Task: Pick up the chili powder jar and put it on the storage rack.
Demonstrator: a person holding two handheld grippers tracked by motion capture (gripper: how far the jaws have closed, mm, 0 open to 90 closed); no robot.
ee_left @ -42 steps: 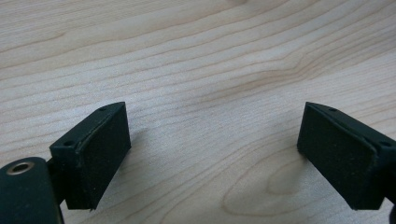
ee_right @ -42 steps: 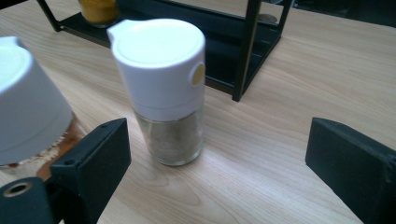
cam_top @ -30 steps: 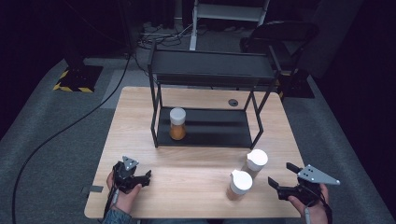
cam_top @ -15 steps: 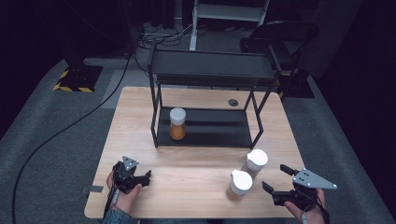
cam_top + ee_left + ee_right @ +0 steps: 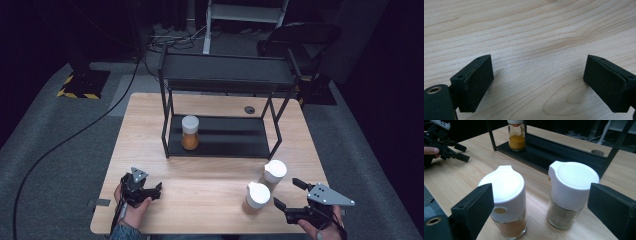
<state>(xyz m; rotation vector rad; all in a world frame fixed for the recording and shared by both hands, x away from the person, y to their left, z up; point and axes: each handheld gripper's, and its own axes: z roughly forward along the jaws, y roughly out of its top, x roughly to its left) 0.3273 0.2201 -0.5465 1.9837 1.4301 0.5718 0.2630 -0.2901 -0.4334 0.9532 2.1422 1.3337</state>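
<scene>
Approach step: right gripper (image 5: 286,194), fingers open, faces the nearer spice jar (image 5: 254,198) before the rack (image 5: 220,145); next, enclose it. Left gripper (image 5: 150,192) open, idle.

A black metal shelf (image 5: 225,80) stood on the wooden table (image 5: 150,125) in the middle of the frame. A jar with orange powder and a white cap (image 5: 190,132) sat on its bottom board, toward the left. A small round hole (image 5: 249,109) showed in the tabletop behind the shelf. A black cable (image 5: 60,145) lay on the grey floor at the left. A black chair (image 5: 300,37) stood at the upper right.
</scene>
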